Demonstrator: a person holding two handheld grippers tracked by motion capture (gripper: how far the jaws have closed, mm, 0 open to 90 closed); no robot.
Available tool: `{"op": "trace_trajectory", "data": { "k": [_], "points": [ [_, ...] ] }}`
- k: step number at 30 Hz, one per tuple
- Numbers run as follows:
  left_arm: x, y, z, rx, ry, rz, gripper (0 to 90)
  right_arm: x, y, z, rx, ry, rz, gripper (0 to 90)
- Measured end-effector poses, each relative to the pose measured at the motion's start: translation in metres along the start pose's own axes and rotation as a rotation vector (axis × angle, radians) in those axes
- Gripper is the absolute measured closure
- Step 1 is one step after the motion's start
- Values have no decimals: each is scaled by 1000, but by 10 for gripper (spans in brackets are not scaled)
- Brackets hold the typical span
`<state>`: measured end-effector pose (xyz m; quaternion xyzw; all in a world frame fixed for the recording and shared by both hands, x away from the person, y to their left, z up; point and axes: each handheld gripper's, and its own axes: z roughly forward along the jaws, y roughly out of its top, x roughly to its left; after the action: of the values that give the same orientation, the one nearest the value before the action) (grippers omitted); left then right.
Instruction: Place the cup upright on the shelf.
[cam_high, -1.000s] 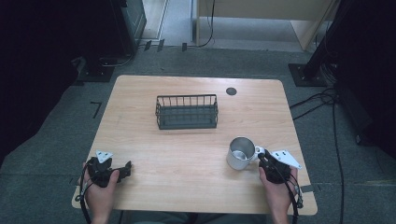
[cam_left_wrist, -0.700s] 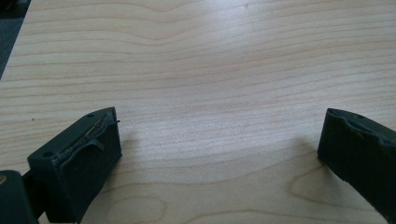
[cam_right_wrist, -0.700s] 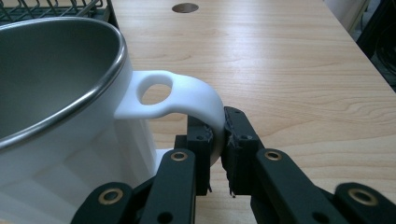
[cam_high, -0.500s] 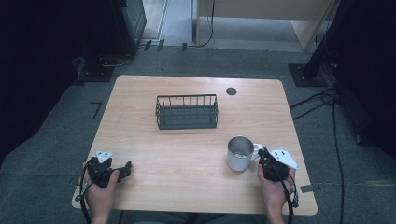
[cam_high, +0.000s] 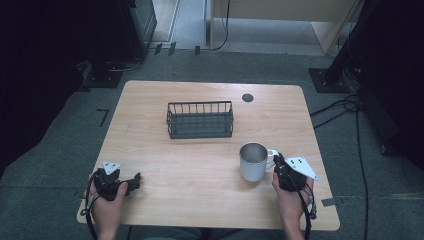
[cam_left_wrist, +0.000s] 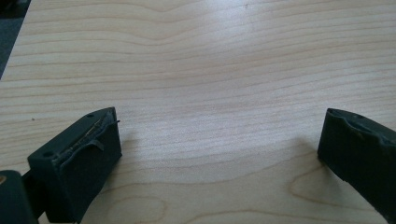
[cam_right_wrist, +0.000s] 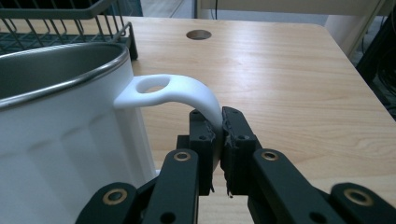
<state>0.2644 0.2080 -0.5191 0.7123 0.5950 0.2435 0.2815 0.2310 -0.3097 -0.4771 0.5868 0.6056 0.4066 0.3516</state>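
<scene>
A white mug (cam_high: 253, 161) with a metal inside stands upright on the wooden table (cam_high: 200, 165), right of centre. Its white handle (cam_right_wrist: 182, 91) points toward my right gripper (cam_right_wrist: 218, 133), whose jaws have just closed and now pinch the handle's outer curve. In the high view the right gripper (cam_high: 276, 161) sits just right of the mug. My left gripper (cam_high: 136, 180) rests near the table's front left corner, pointing right. Its two black pads (cam_left_wrist: 77, 158) stand wide apart over bare wood with nothing between them.
A dark wire basket (cam_high: 200, 119) stands behind the table's centre, beyond the mug. A round cable hole (cam_high: 247, 97) lies at the back right. Cables run over the grey floor to the right of the table.
The right gripper's jaws have drawn together on the mug's handle. The left gripper and the mug stay where they were.
</scene>
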Motion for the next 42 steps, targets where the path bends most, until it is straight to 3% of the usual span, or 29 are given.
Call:
{"op": "trace_trajectory", "data": {
  "k": [42],
  "points": [
    [0,0,0,1,-5,3,0,71,103,41,-102,113,-49,844]
  ]
}}
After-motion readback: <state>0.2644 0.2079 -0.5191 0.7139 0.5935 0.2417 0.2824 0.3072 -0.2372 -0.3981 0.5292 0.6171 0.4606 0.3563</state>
